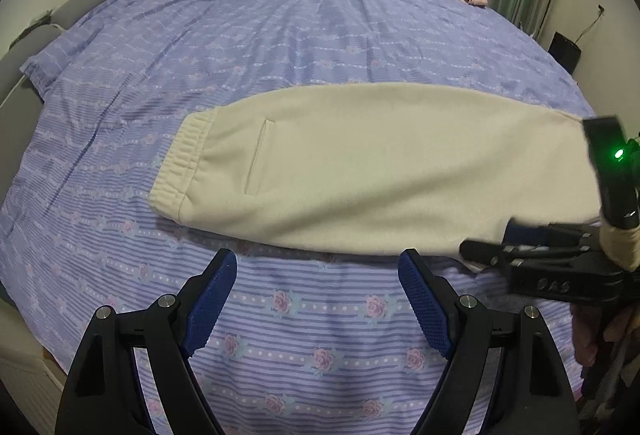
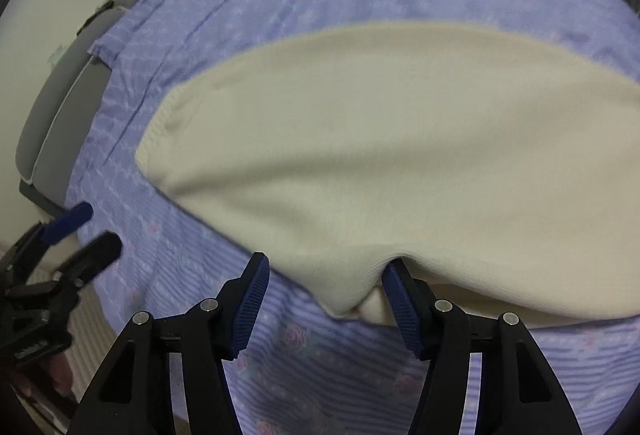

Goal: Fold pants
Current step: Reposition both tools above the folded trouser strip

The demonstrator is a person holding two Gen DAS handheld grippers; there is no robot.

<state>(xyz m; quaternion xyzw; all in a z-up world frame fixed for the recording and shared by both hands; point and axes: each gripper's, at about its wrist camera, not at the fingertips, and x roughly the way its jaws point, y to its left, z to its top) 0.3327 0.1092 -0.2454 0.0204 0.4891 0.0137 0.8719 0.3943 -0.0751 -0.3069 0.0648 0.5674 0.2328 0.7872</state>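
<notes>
Now | left tool (image 1: pixel 318 275) spread | right tool (image 2: pixel 326 285) spread, touching pants (image 2: pixel 400 139) | lettering maybe "DAS"

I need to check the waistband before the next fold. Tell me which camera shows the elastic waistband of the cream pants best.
The left wrist view. There the gathered elastic waistband of the cream pants lies sharp and unobstructed, with the pocket slit beside it. The right wrist view shows only a blurred waistband edge, no gathers visible.
</notes>
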